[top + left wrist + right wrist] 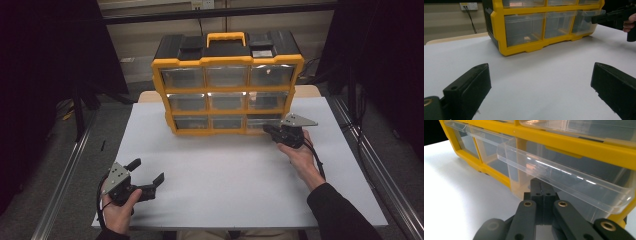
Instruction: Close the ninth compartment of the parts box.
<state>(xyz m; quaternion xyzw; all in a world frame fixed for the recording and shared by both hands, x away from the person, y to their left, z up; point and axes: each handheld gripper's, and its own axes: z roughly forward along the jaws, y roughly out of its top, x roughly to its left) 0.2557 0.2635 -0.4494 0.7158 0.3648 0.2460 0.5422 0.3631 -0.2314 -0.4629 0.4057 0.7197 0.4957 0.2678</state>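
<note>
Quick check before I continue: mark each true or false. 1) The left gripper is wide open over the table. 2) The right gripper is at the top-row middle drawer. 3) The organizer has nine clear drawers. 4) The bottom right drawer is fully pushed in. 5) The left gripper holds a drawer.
1) True: the left gripper is wide open above the white table.
2) False: the right gripper is shut at the bottom right drawer.
3) True: the yellow organizer shows three rows of three.
4) False: it sticks out from the frame.
5) False: nothing sits between its jaws.
</note>
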